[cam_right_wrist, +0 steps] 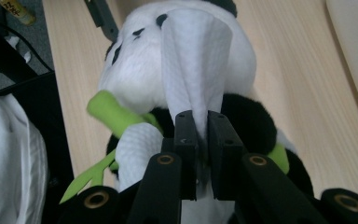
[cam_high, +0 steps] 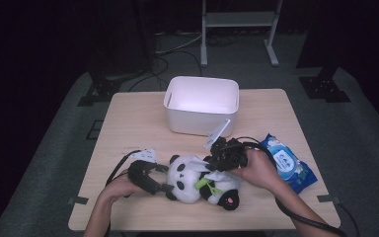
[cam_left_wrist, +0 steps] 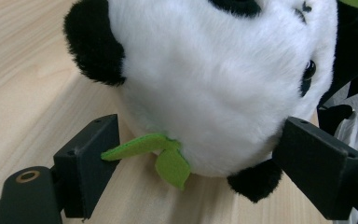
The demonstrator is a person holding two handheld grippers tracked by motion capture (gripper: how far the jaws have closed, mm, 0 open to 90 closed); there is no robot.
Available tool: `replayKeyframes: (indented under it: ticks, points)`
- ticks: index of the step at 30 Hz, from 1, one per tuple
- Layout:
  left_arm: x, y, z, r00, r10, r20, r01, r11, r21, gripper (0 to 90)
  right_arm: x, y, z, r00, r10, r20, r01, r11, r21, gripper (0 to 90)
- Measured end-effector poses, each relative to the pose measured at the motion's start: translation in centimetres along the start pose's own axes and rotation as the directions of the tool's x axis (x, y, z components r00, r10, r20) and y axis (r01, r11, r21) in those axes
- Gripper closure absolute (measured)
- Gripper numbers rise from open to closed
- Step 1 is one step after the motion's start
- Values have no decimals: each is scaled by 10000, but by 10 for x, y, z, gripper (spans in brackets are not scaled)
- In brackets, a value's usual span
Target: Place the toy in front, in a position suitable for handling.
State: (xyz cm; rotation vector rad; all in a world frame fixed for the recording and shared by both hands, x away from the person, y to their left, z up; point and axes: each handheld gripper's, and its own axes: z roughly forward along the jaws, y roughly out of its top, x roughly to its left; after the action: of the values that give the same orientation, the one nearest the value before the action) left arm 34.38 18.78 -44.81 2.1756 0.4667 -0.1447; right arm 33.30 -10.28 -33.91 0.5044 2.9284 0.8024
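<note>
The left gripper [cam_high: 164,187] sits at the left side of the toy panda [cam_high: 200,182], and its two black jaws are spread wide on both sides of the panda's round head, not squeezing it. The panda is soft and fluffy, with a white head, black ears, black patches round the eyes, black arms and green felt leaves [cam_left_wrist: 161,154] by its neck. It lies on the wooden table [cam_high: 128,123], near the front edge, in front of the white box [cam_high: 202,104]. The right gripper [cam_high: 216,159] is over the panda, and its jaws are pressed together, pinching a white wipe [cam_right_wrist: 193,65] draped over the panda. A blue pack of wipes [cam_high: 288,165] lies at the right.
</note>
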Motion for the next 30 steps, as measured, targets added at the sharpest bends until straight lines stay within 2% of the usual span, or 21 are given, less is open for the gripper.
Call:
replayKeyframes:
  ticks: [5,9,13,18,26,29,30]
  points:
    - [1,-1,1,9998,-69,160,69,10000,-38,142,1,-3,-2,9999,71,75,-72,9999,149,823]
    - [1,-1,3,9993,-49,381,53,9999,-108,142,-1,4,1,9999,92,62,-93,9999,120,823]
    - [0,-1,2,9991,-58,416,63,9999,-125,142,-1,22,12,9999,-145,-35,146,9997,178,823]
    - [3,-2,-1,9994,-79,343,88,9996,-259,150,-5,52,33,9985,-532,-118,538,9969,573,823]
    - [6,-5,-5,9993,-197,324,213,9986,-483,151,-24,85,63,9994,-93,-347,130,9941,1078,822]
    - [6,-5,-3,9993,-158,327,174,9986,-492,152,-29,93,73,9987,5,-500,58,9920,1257,822]
    - [6,-5,-4,9995,-134,298,148,9987,-494,151,-30,97,78,9987,-96,-503,161,9913,1309,822]
